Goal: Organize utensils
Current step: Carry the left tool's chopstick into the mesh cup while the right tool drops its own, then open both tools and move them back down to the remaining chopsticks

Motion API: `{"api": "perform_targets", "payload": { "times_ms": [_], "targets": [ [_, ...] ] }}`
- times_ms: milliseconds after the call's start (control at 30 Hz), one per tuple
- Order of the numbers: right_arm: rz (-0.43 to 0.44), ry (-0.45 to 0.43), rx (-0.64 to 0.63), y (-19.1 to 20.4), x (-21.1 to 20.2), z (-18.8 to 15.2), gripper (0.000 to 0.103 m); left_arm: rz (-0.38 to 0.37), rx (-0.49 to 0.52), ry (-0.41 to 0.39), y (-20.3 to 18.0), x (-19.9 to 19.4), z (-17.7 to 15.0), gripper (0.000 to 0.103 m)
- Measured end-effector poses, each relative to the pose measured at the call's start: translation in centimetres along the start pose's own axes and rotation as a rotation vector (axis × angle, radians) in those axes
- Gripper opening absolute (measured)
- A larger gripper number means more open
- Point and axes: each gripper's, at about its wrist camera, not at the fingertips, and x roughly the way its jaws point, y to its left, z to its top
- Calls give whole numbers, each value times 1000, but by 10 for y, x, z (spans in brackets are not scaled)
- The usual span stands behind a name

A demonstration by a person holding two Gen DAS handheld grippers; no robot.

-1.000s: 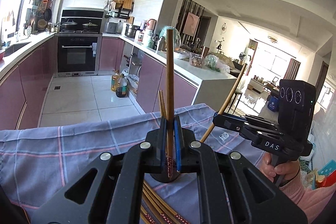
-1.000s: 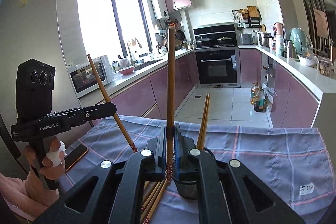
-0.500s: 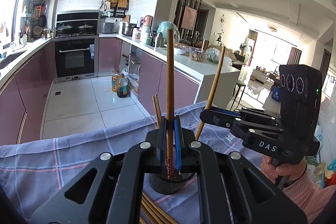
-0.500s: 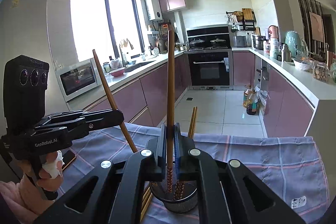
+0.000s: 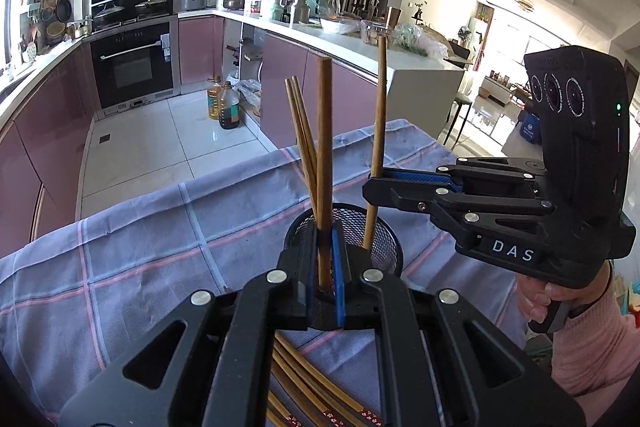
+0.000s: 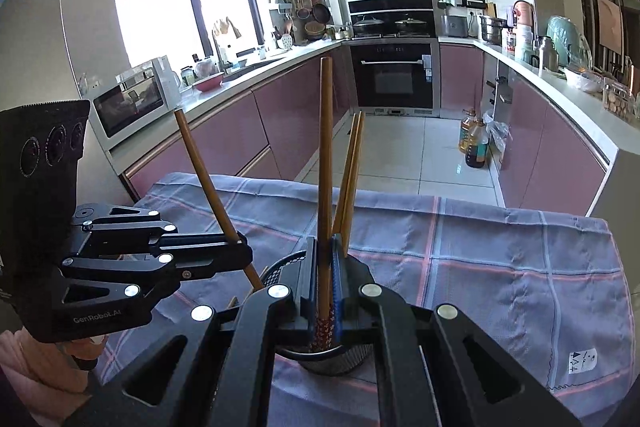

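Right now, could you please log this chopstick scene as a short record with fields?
left gripper: shut on one chopstick, tip inside the holder
right gripper: shut on another chopstick, over the holder
mesh holder: black, upright on the checked cloth
already in holder: chopstick pair, leaning
loose chopsticks: flat on cloth, near side of holder
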Motion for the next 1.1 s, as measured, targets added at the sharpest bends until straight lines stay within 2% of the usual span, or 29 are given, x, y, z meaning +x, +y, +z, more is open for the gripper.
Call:
{"api": "perform_targets", "payload": {
  "times_ms": [200, 500, 700, 767, 833, 867, 1000, 1100],
  "targets": [
    [-11, 25, 29, -7, 11, -1, 6, 6, -13, 14, 9, 10, 5, 8],
    [-19, 17, 59, -10, 13, -2, 9, 17, -34, 22, 12, 19, 7, 9],
    [-10, -8, 45, -4, 4, -6, 24, 54, -57, -26, 19, 3, -5, 16],
    [-8, -24, 29, 1, -3, -10, 29, 80, -65, -64, 21, -9, -12, 23],
    [10, -44, 18, 8, -12, -15, 39, 100, -73, -110, 23, -26, -19, 36],
    [21, -55, 10, 11, -17, -18, 43, 110, -73, -132, 24, -34, -23, 37],
    [67, -80, -27, 27, -33, -32, 47, 157, -70, -182, 28, -61, -44, 53],
    [102, -57, -38, 40, -33, -47, 48, 183, -77, -159, 33, -67, -65, 57]
  ]
}}
